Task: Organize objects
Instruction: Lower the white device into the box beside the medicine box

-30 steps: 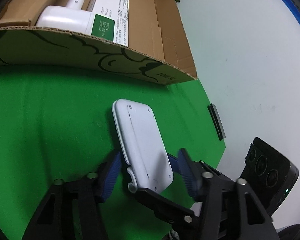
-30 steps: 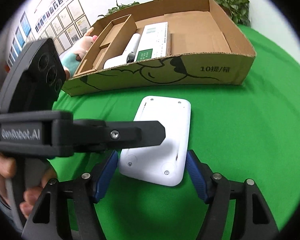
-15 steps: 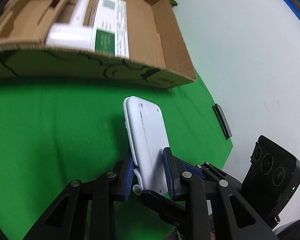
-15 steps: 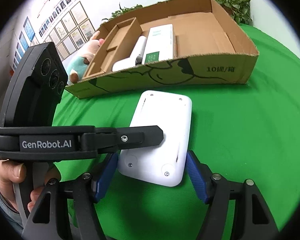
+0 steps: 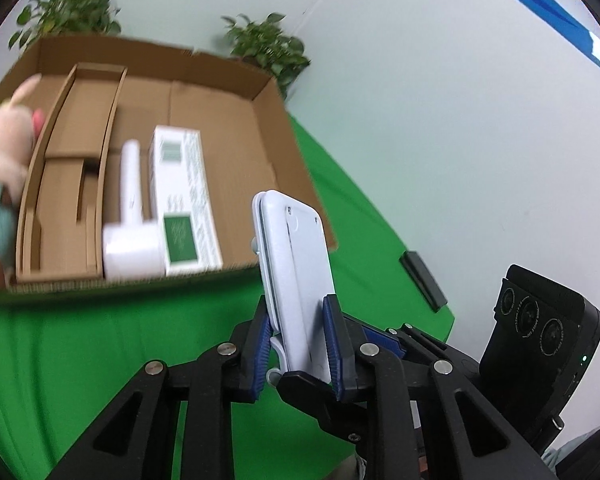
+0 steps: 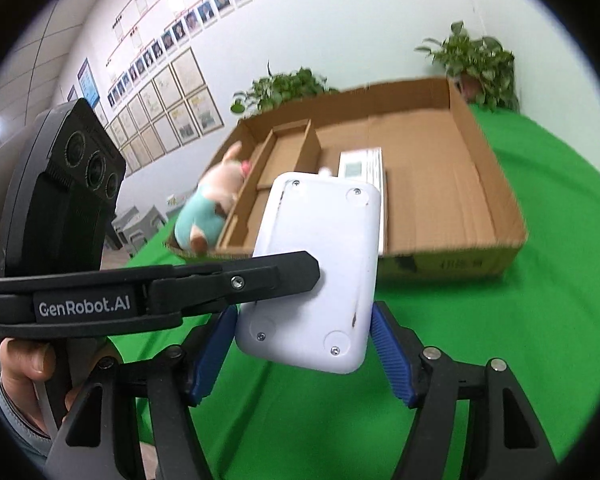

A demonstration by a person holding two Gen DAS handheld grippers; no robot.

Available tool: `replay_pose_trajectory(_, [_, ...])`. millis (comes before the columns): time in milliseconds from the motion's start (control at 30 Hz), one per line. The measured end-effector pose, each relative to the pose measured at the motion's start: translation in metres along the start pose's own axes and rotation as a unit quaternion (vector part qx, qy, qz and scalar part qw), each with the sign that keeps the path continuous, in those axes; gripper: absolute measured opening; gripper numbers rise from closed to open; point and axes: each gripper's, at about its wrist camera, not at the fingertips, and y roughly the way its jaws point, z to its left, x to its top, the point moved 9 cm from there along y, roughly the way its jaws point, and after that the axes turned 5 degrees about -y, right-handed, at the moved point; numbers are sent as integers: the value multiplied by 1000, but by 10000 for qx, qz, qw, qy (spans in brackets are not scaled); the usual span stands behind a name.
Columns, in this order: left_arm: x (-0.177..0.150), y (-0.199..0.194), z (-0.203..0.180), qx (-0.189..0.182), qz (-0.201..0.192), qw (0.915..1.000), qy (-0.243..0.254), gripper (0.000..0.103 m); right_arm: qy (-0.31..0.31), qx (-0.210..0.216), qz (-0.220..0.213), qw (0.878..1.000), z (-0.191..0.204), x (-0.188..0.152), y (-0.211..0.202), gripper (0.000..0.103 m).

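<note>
A flat white device [image 5: 296, 264] hangs in the air above the green cloth [image 5: 100, 340], underside toward the right wrist camera [image 6: 320, 264]. My left gripper [image 5: 298, 320] pinches its thin near end, its jaws still closing with both blue pads pressed on the faces. My right gripper [image 6: 302, 316] spans the device's width, a blue pad against each long edge. In the right wrist view a black finger of the left gripper [image 6: 260, 276] lies across the device. Behind stands an open cardboard box [image 5: 276, 152].
The box holds a white handheld tool [image 5: 130, 232] and a white-and-green carton [image 5: 180, 200]; cardboard dividers fill its left part. A plush toy [image 6: 212, 204] leans on the box's left end. A small black bar [image 5: 422, 278] lies near the cloth's right edge. Potted plants [image 6: 476, 64] stand behind.
The left jaws closed onto the device's thin end. Both grippers then rose together and lifted the device off the cloth; the box now appears lower and farther.
</note>
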Motion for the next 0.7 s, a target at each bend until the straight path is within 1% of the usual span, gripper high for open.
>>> replay_pose_trajectory(33, [4, 0, -4, -10, -19, 10000, 26, 21, -4, -10, -39, 10000, -1, 7, -2, 67])
replay_pose_trajectory(133, [32, -7, -13, -34, -113, 9998, 181, 21, -4, -23, -132, 9999, -6, 27, -7, 67])
replay_pose_trajectory(267, [73, 1, -24, -33, -142, 9994, 329, 21, -49, -63, -259, 9996, -19, 58, -2, 67])
replay_pose_trajectory(400, [103, 23, -26, -12, -29, 9993, 378, 21, 50, -68, -258, 9996, -39, 84, 9, 67])
replay_pose_trajectory(500, [125, 43, -24, 41, 59, 9993, 360, 20, 173, -18, -222, 9996, -55, 95, 19, 67])
replay_pose_trajectory(700, [146, 69, -17, 232, 147, 9991, 329, 20, 336, 183, -35, 9993, -82, 109, 38, 67])
